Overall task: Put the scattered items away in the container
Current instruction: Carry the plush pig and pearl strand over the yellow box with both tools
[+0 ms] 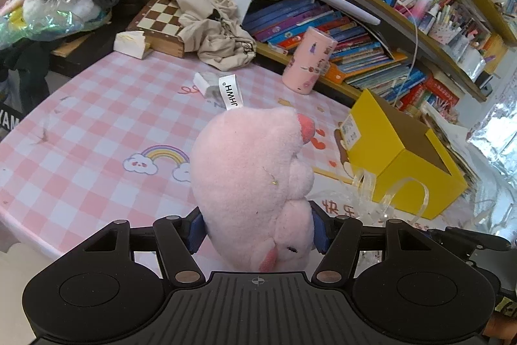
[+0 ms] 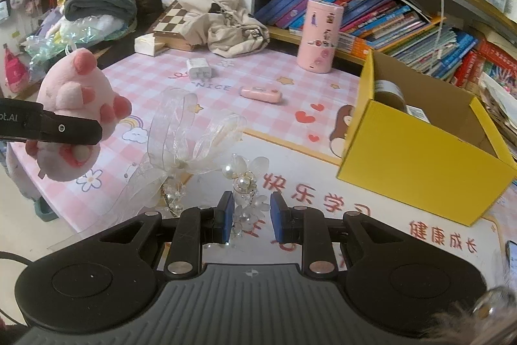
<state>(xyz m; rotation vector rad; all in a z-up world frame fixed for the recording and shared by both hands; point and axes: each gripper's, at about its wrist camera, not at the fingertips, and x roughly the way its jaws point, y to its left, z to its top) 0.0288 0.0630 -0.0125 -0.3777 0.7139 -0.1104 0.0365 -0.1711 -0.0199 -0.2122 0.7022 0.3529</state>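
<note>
A pink plush toy with a white tag is held above the checked tablecloth, with my left gripper shut on its lower part. In the right wrist view the same plush toy hangs at the left, a black finger across it. My right gripper is shut on a hair ornament made of sheer ribbon loops, pearls and clear petals. The ribbon loops also show beside the yellow cardboard box. That open yellow box stands at the right and holds a labelled jar.
On the pink checked tablecloth lie a white charger and a small pink case. A pink tumbler stands by the bookshelf. A chessboard box, crumpled beige cloth and piled clothes crowd the back.
</note>
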